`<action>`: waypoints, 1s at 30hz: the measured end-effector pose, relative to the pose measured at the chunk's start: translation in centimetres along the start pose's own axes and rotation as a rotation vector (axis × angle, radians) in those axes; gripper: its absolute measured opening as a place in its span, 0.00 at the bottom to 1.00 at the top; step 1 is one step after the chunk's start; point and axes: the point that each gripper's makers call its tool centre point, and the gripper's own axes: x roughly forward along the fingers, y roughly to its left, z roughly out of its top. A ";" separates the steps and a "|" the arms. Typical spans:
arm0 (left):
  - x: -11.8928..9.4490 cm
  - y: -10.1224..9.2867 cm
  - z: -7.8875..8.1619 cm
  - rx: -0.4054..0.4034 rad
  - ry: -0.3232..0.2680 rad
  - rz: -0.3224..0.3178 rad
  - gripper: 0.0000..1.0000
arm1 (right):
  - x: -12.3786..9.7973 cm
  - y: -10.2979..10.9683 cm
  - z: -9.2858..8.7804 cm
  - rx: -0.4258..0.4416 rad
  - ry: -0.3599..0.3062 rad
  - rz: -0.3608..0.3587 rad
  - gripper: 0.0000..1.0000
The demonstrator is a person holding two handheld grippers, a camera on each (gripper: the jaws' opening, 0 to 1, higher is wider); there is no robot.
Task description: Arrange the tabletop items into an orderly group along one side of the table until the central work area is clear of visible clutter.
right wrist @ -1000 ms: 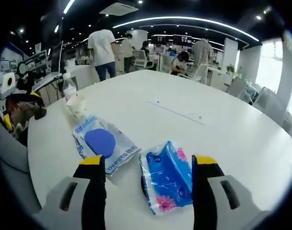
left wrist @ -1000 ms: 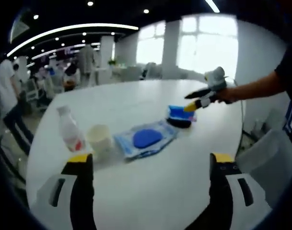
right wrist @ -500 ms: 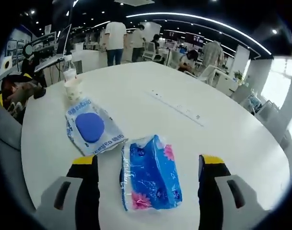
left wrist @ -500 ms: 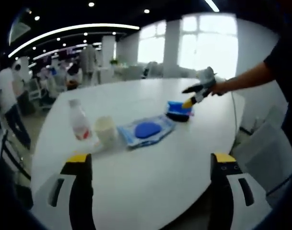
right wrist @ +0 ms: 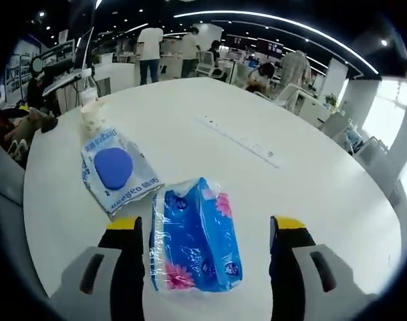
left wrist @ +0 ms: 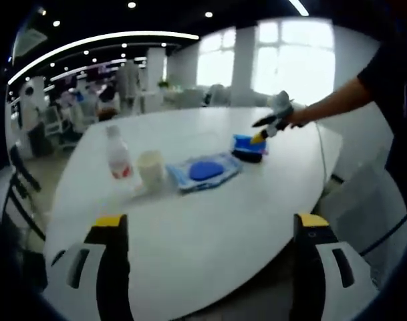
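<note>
Right tool (right wrist: pixel 204 241): jaws wide, straddling blue tissue pack (right wrist: pixel 195 235), lower centre. Left tool (left wrist: pixel 206 234): wide, empty. Wipes packet (right wrist: pixel 115 172), paper cup (left wrist: pixel 150 170), bottle (left wrist: pixel 117 156) on white surface (left wrist: pixel 210 221).

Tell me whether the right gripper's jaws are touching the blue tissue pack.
Apart. In the right gripper view the right gripper is open, and white table shows between each jaw and the blue tissue pack.
</note>
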 end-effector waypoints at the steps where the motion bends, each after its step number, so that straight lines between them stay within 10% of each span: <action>1: -0.1 0.0 0.0 -0.005 -0.005 0.003 1.00 | 0.0 0.0 0.0 0.004 0.003 -0.001 0.72; 11: -0.5 -1.0 0.3 -0.039 -0.033 -0.002 1.00 | 0.5 0.9 -0.9 -0.007 0.040 0.013 0.59; 30: -0.1 -1.5 0.6 0.023 -0.057 -0.002 0.93 | 0.6 2.3 -0.9 -0.102 0.085 -0.019 0.03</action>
